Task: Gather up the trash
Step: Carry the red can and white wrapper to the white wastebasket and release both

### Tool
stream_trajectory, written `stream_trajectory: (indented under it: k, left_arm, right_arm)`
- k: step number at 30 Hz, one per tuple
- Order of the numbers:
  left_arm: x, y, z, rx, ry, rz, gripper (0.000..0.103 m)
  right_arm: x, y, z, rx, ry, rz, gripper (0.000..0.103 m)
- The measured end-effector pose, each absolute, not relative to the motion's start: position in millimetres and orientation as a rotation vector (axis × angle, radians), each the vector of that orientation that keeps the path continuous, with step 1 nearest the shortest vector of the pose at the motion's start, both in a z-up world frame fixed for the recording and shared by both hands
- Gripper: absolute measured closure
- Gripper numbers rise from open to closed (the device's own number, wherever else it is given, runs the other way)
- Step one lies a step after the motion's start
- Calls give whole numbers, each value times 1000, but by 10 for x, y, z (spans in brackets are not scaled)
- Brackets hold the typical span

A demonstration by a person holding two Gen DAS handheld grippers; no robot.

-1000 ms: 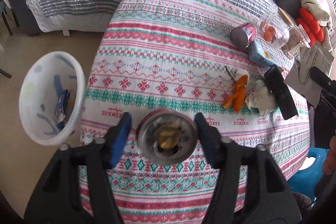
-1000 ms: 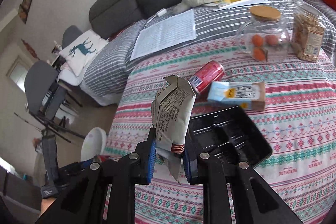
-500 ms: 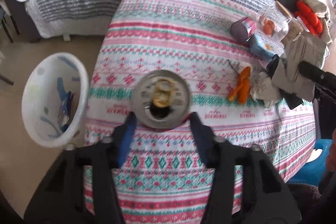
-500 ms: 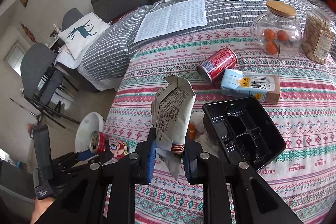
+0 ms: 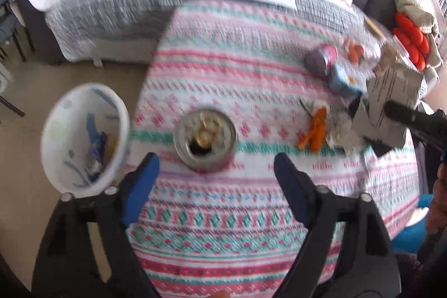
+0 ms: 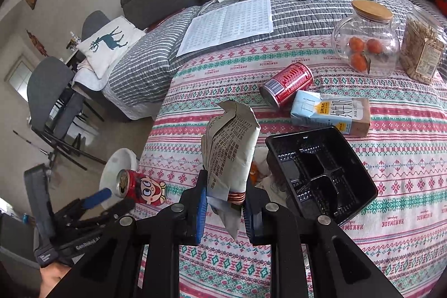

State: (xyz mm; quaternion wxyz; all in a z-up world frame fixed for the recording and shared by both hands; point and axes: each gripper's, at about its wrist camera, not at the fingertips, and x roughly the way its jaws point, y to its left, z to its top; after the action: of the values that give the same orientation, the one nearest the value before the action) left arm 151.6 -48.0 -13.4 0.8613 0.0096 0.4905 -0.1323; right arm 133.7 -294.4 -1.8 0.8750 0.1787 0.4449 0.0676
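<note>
While R gripper (image 6: 225, 207) pinches wrapper (image 6: 230, 150) mid-frame, L gripper (image 5: 213, 172), jaws just opening, clear of can (image 5: 204, 140), lower centre.

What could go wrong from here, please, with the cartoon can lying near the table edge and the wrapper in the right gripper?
The cartoon can lies on its side at the table edge, clear of the open left gripper, whose jaws have just opened; it may roll off and miss the white bin. The wrapper in the right gripper looks floppy and could slip.
</note>
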Motion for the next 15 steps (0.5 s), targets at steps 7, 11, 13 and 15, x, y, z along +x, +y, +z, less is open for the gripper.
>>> stream_trajectory:
  k: [7, 11, 13, 15]
  left_arm:
    - [1742, -517, -237, 41, 1020, -211, 21]
    - [1770, -562, -272, 64, 1046, -214, 46]
    - [1737, -552, -238, 61, 1041, -215, 47]
    - [1715, -465, -154, 17, 1028, -227, 47]
  right_arm:
    - [1345, -2930, -28, 374, 934, 140, 81]
    - [1376, -2931, -32, 375, 937, 139, 81]
    - [1398, -2915, -34, 375, 938, 140, 81]
    - [1433, -2866, -34, 374, 938, 147, 81]
